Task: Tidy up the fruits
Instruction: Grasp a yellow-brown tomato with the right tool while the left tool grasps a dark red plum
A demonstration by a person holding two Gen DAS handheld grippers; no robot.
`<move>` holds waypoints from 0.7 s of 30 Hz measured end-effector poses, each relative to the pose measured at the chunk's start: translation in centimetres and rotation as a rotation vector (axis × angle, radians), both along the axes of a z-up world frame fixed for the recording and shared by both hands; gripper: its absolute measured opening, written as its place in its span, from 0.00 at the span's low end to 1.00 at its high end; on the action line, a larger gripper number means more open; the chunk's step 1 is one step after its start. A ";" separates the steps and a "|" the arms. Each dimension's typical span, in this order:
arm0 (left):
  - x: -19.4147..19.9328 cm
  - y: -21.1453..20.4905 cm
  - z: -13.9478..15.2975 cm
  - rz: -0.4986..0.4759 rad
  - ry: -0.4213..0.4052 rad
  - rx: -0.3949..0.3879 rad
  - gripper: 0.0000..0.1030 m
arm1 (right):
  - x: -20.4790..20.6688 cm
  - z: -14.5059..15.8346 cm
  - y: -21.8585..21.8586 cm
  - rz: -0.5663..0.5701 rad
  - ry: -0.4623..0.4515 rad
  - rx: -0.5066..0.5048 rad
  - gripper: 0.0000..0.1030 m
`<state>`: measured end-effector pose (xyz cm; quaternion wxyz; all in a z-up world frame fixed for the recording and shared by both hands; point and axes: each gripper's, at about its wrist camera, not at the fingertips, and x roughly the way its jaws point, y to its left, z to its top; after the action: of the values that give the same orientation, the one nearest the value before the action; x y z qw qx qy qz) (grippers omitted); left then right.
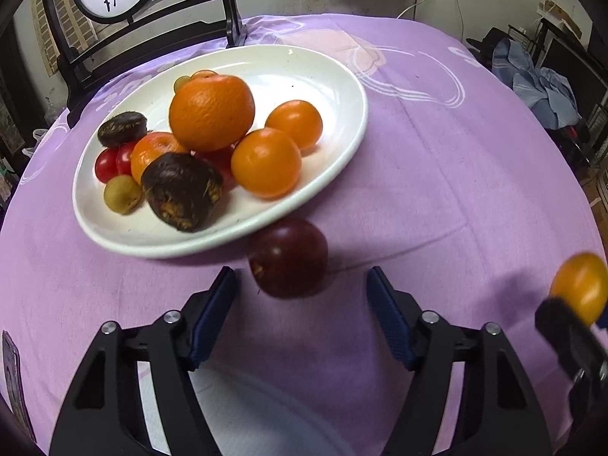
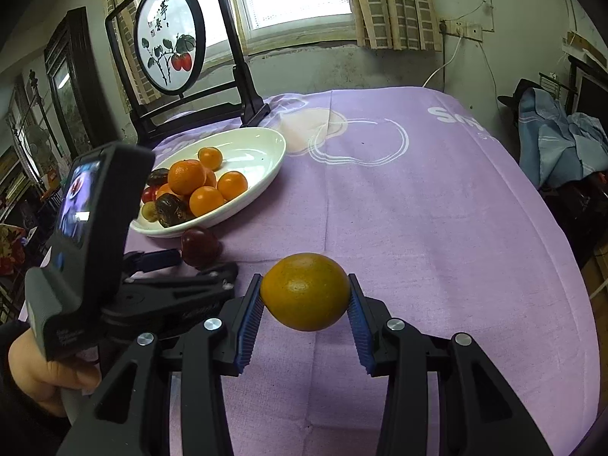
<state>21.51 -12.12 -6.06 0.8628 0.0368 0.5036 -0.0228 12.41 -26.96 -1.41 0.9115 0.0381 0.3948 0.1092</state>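
Observation:
A white oval plate (image 1: 323,174) holds oranges, cherry tomatoes, dark brown fruits and small yellowish fruits; it also shows in the right wrist view (image 2: 262,152). A dark red fruit (image 1: 288,258) lies on the purple cloth just in front of the plate's rim. My left gripper (image 1: 302,285) is open, its tips on either side of that fruit and a little short of it. My right gripper (image 2: 306,292) is shut on a small orange (image 2: 306,290) and holds it above the cloth; that orange also shows at the right edge of the left wrist view (image 1: 581,285).
A black-framed round screen painted with red fruit (image 2: 167,34) stands behind the plate at the table's far left. The purple tablecloth (image 2: 418,197) covers the table. Clothes lie heaped on furniture (image 2: 562,140) beyond the right edge.

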 end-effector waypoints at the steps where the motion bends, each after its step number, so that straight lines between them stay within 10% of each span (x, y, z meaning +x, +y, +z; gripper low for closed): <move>1: 0.3 -0.1 0.0 0.006 0.004 -0.002 0.66 | 0.0 0.0 0.0 0.000 0.001 0.000 0.42; 21: 1.8 1.5 0.4 0.071 0.036 -0.047 0.37 | 0.1 -0.3 0.2 0.005 0.005 -0.019 0.42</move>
<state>23.34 -10.61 -5.68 0.8546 -0.0016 0.5192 -0.0047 12.47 -26.80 -1.75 0.9106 0.0289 0.3980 0.1078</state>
